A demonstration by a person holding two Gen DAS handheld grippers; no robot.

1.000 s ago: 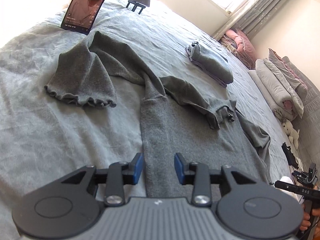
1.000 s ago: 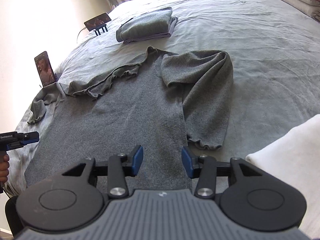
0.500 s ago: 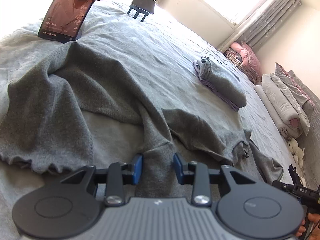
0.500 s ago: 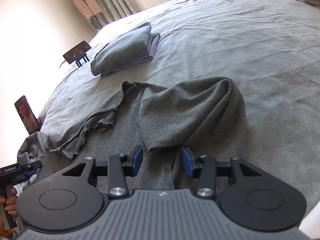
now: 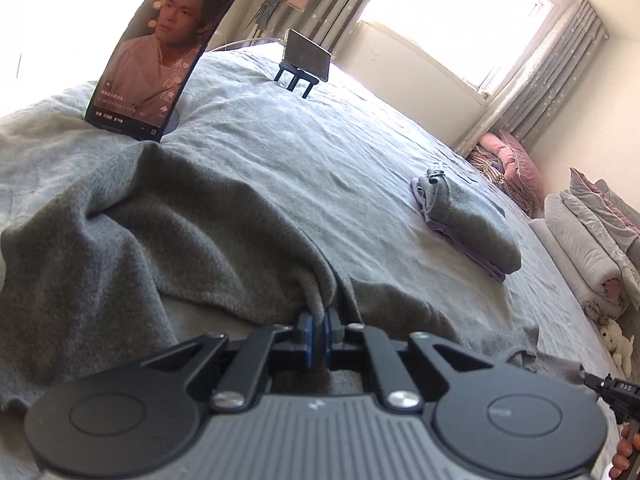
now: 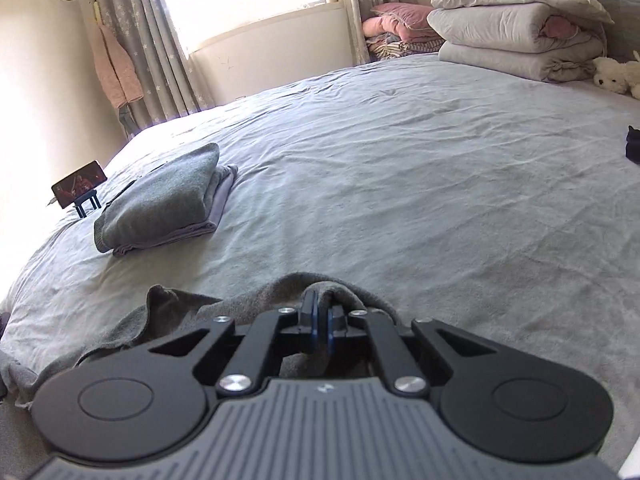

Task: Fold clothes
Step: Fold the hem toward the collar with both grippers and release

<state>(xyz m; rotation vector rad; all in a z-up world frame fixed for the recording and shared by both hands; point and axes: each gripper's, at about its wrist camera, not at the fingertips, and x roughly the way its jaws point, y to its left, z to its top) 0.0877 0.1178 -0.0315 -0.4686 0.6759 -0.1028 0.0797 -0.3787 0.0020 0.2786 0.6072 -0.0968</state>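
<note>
A dark grey knit sweater [image 5: 180,240] lies spread on the grey bed, its sleeves folded in over the body. My left gripper [image 5: 318,326] is shut on a pinch of the sweater at one shoulder fold, low against the bed. My right gripper [image 6: 320,312] is shut on the sweater [image 6: 240,308] at the other shoulder fold; the fabric bunches up around its blue pads. Most of the sweater is hidden under the right gripper body.
A folded grey garment on a lilac one [image 5: 472,228] lies further up the bed, also in the right wrist view [image 6: 168,204]. A phone [image 5: 160,48] stands propped close by the left sleeve; a second phone on a stand [image 5: 306,60] is behind. Folded quilts [image 6: 516,36] and a plush toy [image 6: 616,74] sit at the far side.
Both grippers have dropped down and forward onto the sweater's shoulder folds and closed from open to shut on the fabric.
</note>
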